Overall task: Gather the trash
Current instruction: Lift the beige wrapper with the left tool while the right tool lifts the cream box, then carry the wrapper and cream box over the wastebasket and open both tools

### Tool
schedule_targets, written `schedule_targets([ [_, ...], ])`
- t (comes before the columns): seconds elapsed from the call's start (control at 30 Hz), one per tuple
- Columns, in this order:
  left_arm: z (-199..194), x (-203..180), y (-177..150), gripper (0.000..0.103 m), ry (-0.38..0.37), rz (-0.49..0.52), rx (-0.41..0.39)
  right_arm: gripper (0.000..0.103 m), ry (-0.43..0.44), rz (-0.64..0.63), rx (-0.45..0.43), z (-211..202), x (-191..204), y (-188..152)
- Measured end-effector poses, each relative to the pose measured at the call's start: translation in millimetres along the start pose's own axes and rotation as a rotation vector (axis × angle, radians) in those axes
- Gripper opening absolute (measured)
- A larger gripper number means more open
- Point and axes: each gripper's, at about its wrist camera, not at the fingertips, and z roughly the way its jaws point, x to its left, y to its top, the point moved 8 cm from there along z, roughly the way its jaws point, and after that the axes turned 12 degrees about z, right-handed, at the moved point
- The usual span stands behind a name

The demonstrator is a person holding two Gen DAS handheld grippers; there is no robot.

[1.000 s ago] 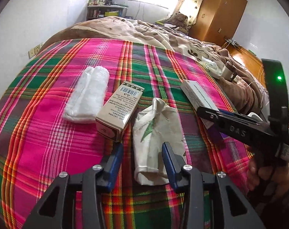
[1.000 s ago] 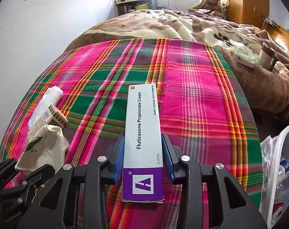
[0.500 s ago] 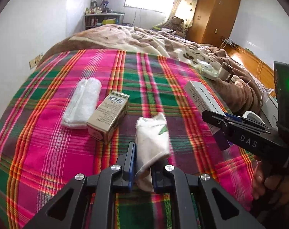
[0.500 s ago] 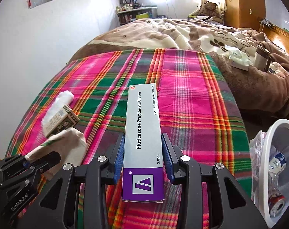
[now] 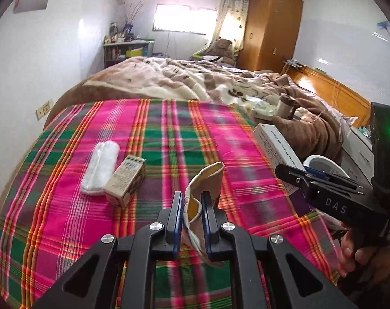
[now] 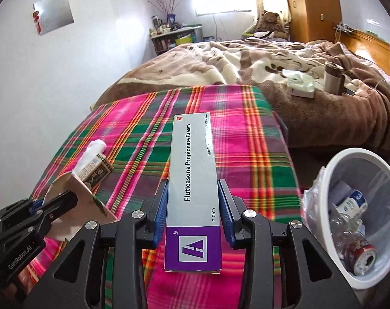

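Here the left claw (image 5: pixel 191 207) pinches a paper pouch (image 5: pixel 204 195) — the right claw (image 6: pixel 192 200) clamps the cream box (image 6: pixel 192 188).

Cream box (image 6: pixel 192 200) — "Fluticasone Propionate Cream 0.05%"; left gripper (image 6: pixel 66 200) — "GenRobot.AI".

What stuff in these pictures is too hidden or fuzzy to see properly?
- Trash bin: right wrist view, its far side cut off by the frame edge.
- Cream box: left wrist view, near end hidden behind the right gripper.
- Crumpled paper bag: blurred, print unreadable.
- Shelf items: too small.
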Motion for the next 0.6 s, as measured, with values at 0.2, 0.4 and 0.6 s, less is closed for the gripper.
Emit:
schedule_targets([
  [0.2, -12, -26, 13, 0.014, -0.026, 0.038, -0.035, 0.038, -0.001, 0.028, -0.038, -21, -16, 3],
  [0.4, -18, -56, 29, 0.014, -0.06, 0.082, -0.068, 0.038, -0.023, 0.048, -0.082, -40, -35, 10],
  [0.6, -18, -92, 45, 0.014, -0.105, 0.132, -0.094, 0.038, -0.057, 0.079, -0.124, -60, -62, 14],
])
